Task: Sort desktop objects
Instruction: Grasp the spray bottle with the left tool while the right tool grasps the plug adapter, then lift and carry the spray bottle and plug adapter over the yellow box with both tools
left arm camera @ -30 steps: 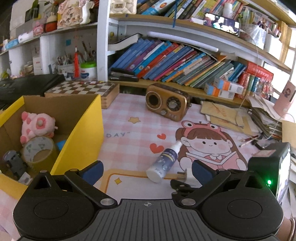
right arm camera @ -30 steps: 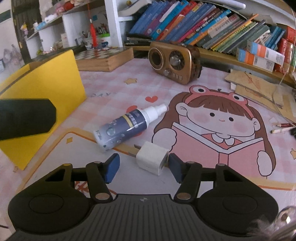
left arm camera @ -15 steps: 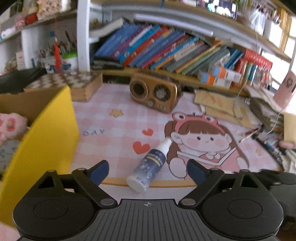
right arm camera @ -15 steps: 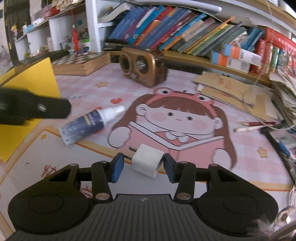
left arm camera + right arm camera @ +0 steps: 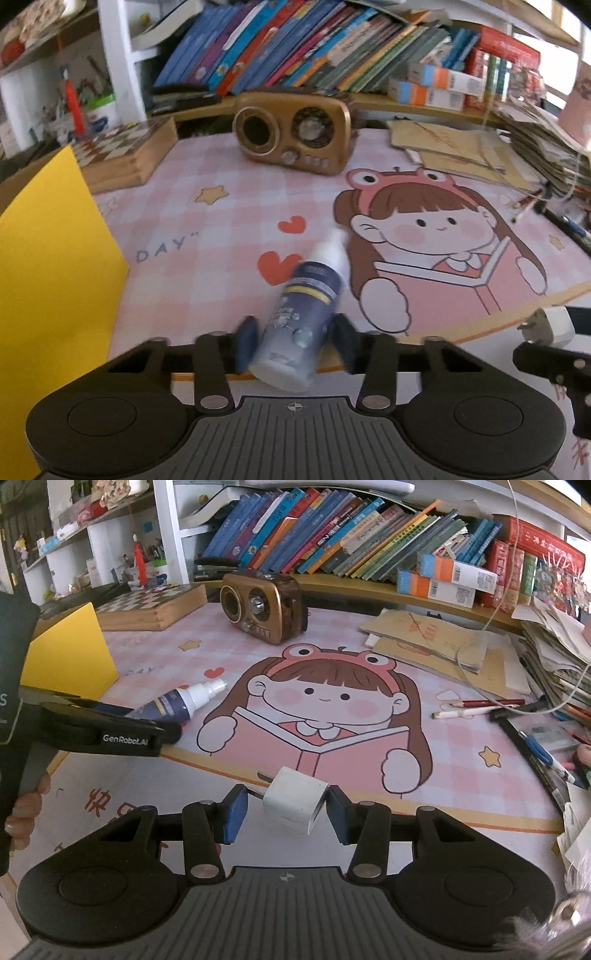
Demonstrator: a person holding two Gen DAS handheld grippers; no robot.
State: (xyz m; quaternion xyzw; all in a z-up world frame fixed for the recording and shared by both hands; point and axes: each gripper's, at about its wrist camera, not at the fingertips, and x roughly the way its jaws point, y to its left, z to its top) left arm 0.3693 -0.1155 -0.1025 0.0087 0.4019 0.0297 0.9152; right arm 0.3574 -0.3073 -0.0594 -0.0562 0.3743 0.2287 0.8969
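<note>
So our left gripper (image 5: 293, 341) had just snapped in on the spray bottle (image 5: 301, 321), pads either side of the fat lower body while it lay on its side on the desk mat (image 5: 207, 236), white nozzle pointing away toward the radio (image 5: 295, 138). The jaws had been closing fast, and in the blurry left wrist view they looked pressed right against the bottle, so we'd call it clamped. Grabbing the wide part made sense to us: more to bite on than the skinny nozzle, and less chance of it rolling.

Our right gripper (image 5: 284, 810) had the white charger plug (image 5: 295, 799) between its pads, prongs sticking out to the left. Its jaws had also been closing in. The right pad sat against the plug's side; on the left there seemed to be a sliver of gap near the prongs, but the plug looked lifted off the mat, so we reckoned it was held.

The yellow box (image 5: 48, 266) sat just to the left, close by, which we guessed was where both things were headed. Books, the chessboard (image 5: 125, 147) and paper piles were well behind.
</note>
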